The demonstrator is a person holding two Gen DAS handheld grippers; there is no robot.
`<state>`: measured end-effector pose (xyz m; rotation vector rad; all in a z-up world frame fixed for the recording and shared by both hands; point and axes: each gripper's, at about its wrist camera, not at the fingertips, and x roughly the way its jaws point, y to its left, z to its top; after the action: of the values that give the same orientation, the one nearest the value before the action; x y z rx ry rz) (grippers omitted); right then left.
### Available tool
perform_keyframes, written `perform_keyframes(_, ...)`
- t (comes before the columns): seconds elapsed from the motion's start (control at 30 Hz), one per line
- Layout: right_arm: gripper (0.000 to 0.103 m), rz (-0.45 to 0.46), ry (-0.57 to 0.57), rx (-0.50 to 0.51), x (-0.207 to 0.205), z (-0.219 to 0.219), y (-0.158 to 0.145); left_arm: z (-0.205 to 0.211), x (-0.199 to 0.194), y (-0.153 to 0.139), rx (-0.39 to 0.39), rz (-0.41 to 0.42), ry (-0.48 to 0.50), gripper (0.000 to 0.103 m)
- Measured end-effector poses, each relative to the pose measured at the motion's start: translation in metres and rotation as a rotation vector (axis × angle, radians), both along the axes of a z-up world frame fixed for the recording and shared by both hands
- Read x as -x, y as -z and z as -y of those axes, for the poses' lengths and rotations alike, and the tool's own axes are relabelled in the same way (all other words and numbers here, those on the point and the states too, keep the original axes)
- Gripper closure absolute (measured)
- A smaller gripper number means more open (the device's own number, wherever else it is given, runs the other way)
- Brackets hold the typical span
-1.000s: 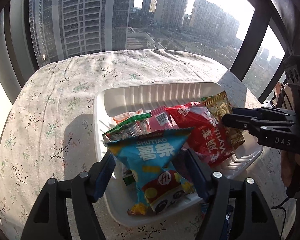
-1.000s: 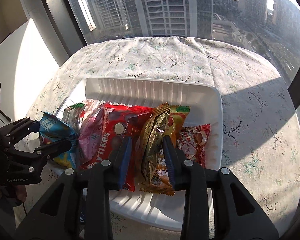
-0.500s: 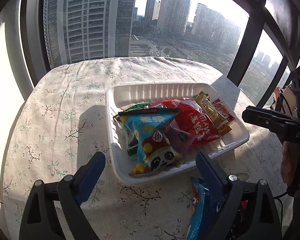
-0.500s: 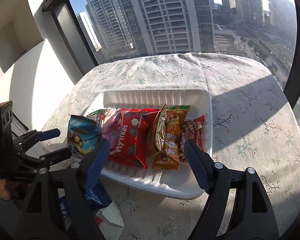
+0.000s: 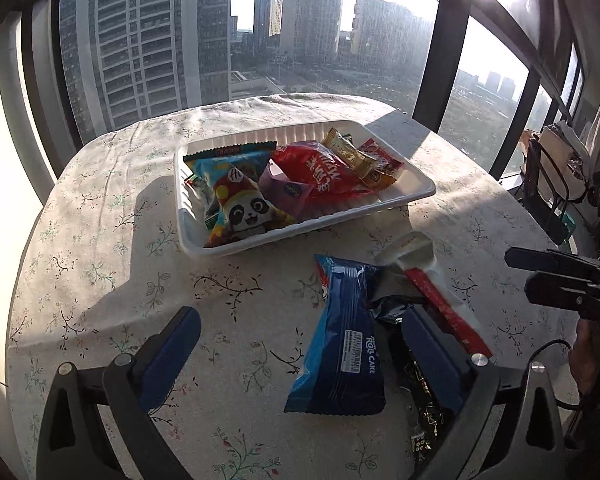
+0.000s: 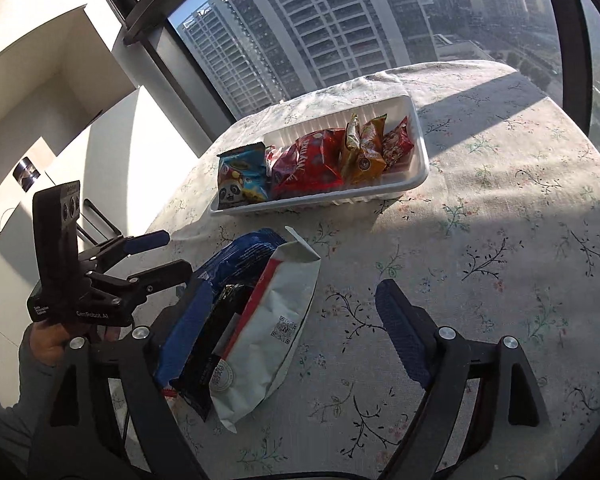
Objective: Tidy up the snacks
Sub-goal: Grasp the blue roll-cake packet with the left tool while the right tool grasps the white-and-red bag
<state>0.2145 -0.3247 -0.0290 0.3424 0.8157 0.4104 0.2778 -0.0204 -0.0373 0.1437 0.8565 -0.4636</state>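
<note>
Nearest the cameras, both grippers hung above the flowered tablecloth (image 5: 100,264) with their blue-padded fingers spread wide and nothing between them: the left gripper (image 5: 300,352) over the near edge of the table, the right gripper (image 6: 296,320) a little to its right. Three packets lay loose on the cloth just ahead of them, overlapping one another. The blue roll cake packet (image 5: 344,344) lay on the left side of this small heap, a black packet (image 6: 216,336) was wedged in the middle, and a white bag with a red stripe (image 6: 268,320) lay on the right, its torn-looking top corner standing up. In the left wrist view the right-hand finger of the left gripper covered part of the black packet. Farther off, near the window side of the table, stood the white tray (image 5: 416,184), holding a row of snacks: a blue panda bag (image 5: 240,196) at its left end, then a red bag (image 5: 320,172), gold packets (image 6: 364,148), and a small red packet (image 6: 398,148) at the right end.
</note>
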Motion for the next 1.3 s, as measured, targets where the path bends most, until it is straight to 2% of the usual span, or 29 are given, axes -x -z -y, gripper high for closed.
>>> perform_keyframes(0.2, 0.020, -0.027, -0.011, 0.022, 0.023, -0.013, 0.019, 0.017, -0.012, 0.013, -0.083, -0.047, 0.047, 0.002)
perform_keyframes(0.43, 0.020, -0.039, 0.001, 0.010, 0.027, -0.011, 0.024, 0.022, -0.020, 0.022, -0.135, -0.073, 0.065, 0.024)
perform_keyframes(0.6, 0.020, -0.034, 0.000, 0.021, 0.029, -0.014, 0.021, 0.035, -0.024, 0.030, -0.188, -0.091, 0.100, 0.026)
perform_keyframes(0.73, 0.020, -0.038, -0.002, 0.027, 0.029, -0.015, 0.022, 0.042, -0.030, 0.037, -0.192, -0.119, 0.129, 0.044)
perform_keyframes(0.9, 0.020, -0.038, 0.004, 0.032, 0.031, -0.014, 0.022, 0.048, -0.028, 0.039, -0.188, -0.130, 0.158, 0.058)
perform_keyframes(1.0, 0.020, -0.042, 0.004, 0.032, 0.029, -0.015, 0.024, 0.053, -0.027, 0.038, -0.187, -0.126, 0.162, 0.071)
perform_keyframes(1.1, 0.020, -0.038, 0.001, 0.035, 0.030, -0.016, 0.024, 0.052, -0.025, 0.038, -0.185, -0.115, 0.153, 0.073)
perform_keyframes(1.3, 0.020, -0.034, 0.010, 0.042, 0.031, -0.016, 0.022, 0.036, -0.023, 0.035, -0.133, -0.106, 0.106, 0.075)
